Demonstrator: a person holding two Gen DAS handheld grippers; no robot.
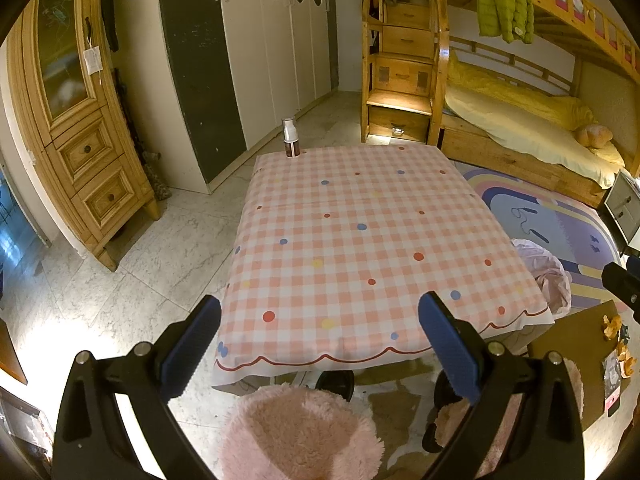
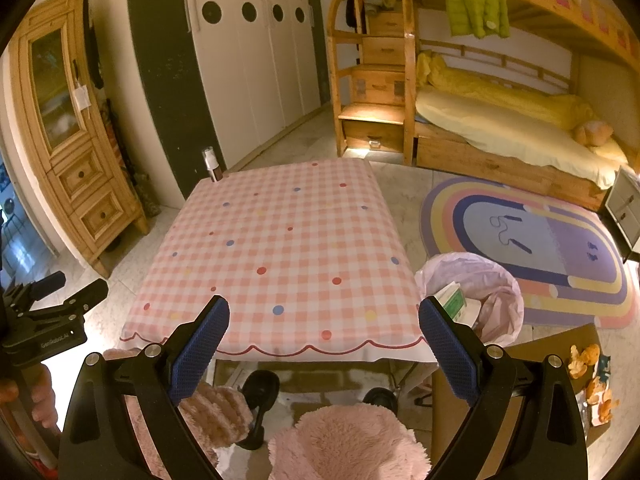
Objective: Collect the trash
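Right wrist view shows me my right gripper [image 2: 324, 314] spread wide with nothing in it, up above the near edge of the table [image 2: 280, 240] with the pink checked cloth. My left gripper [image 1: 320, 320] is spread wide too and holds nothing; it hangs over the same near edge.

A small bottle [image 2: 212, 166] stands upright at the far left corner of the table. A fluffy pink stool [image 2: 344, 440] sits right under me, and a second fluffy pink seat [image 2: 212, 408] is beside it on the left. A rainbow rug [image 2: 540, 240] lies on the floor to the right, with the bunk bed [image 2: 500, 132] behind it.

The trash bin [image 2: 472, 296] with its pink bag stands on the floor just beside the table's right near corner, its mouth facing up. A green and white box [image 2: 454, 300] lies tilted inside it. Orange peels [image 2: 588, 376] lie on a brown board [image 2: 552, 344] low on the right, near the bin
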